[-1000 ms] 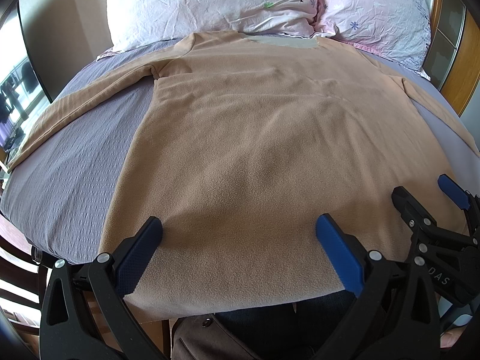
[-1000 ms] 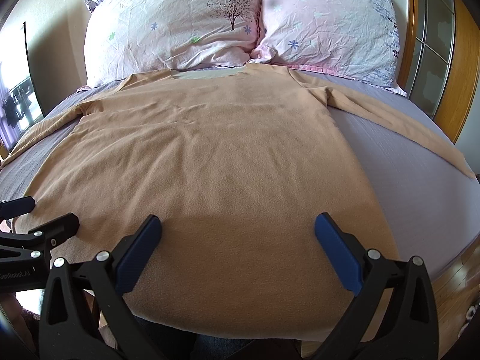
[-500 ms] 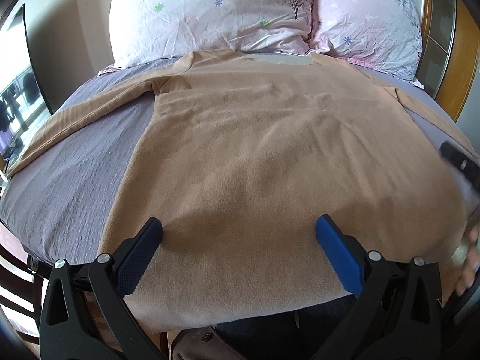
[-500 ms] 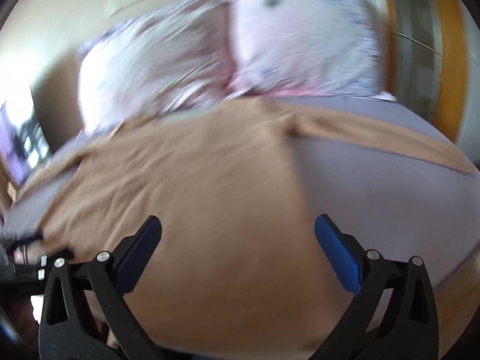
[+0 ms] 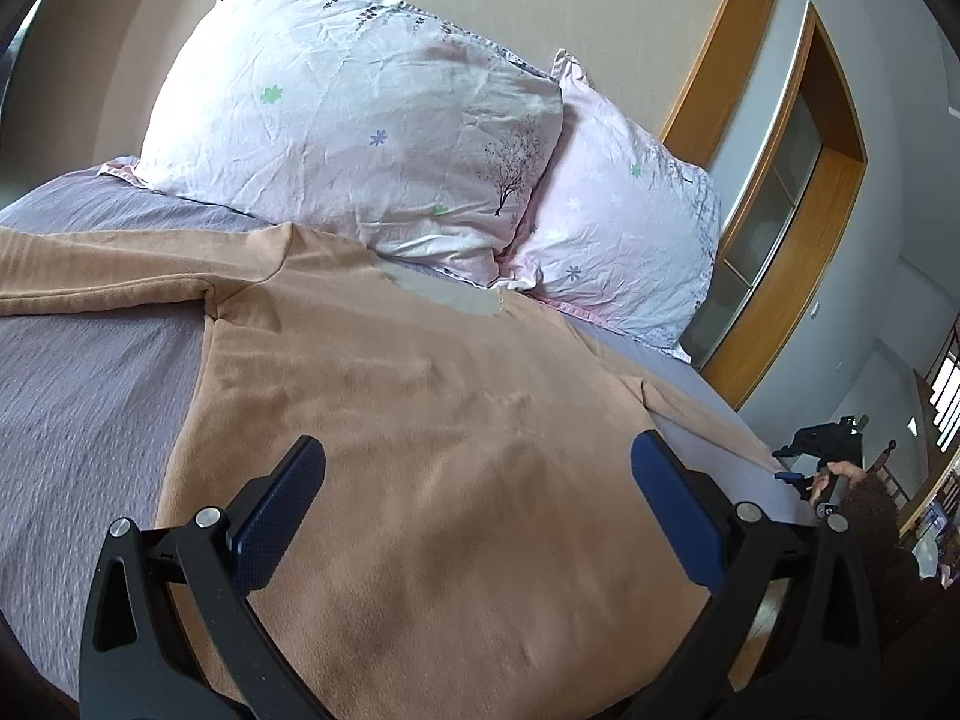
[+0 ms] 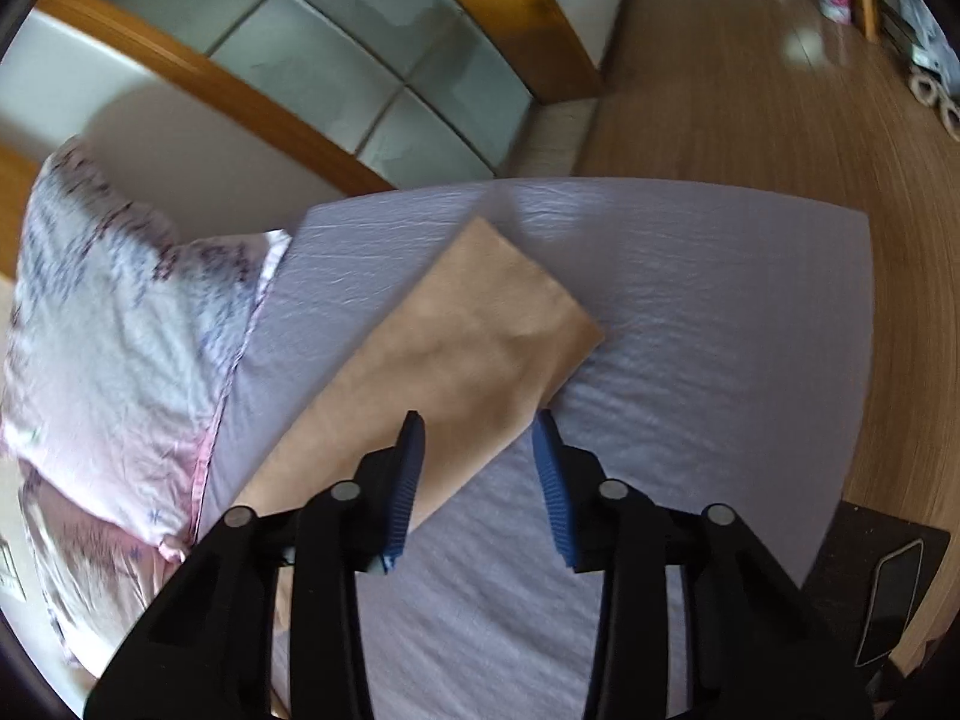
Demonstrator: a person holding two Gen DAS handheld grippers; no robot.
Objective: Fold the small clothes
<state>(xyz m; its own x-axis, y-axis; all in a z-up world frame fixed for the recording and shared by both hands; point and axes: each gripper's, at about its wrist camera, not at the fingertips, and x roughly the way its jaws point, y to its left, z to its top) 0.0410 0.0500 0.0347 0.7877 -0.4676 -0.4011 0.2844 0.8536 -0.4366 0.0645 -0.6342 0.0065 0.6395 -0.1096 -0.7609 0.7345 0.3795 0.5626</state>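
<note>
A tan long-sleeved top (image 5: 432, 420) lies flat and spread out on the bed, neck towards the pillows. My left gripper (image 5: 477, 465) is open and empty above the middle of its body. Its right sleeve (image 6: 462, 336) stretches out over the sheet, cuff end towards the bed's side edge. My right gripper (image 6: 477, 432) is open, narrower than before, with its fingers on either side of the sleeve's lower edge near the cuff. The right gripper also shows small at the far right of the left wrist view (image 5: 801, 477).
Two pale floral pillows (image 5: 372, 138) (image 5: 624, 240) stand at the head of the lilac-grey bed sheet (image 6: 690, 324). Wooden-framed glass panels (image 6: 372, 60) run beside the bed. Wooden floor (image 6: 750, 90) lies beyond the bed's edge. A dark stand with a phone (image 6: 888, 600) is at the lower right.
My right gripper swung away from the hem to the right sleeve's cuff end and narrowed its opening. My left gripper moved up from the hem over the body and tilted.
</note>
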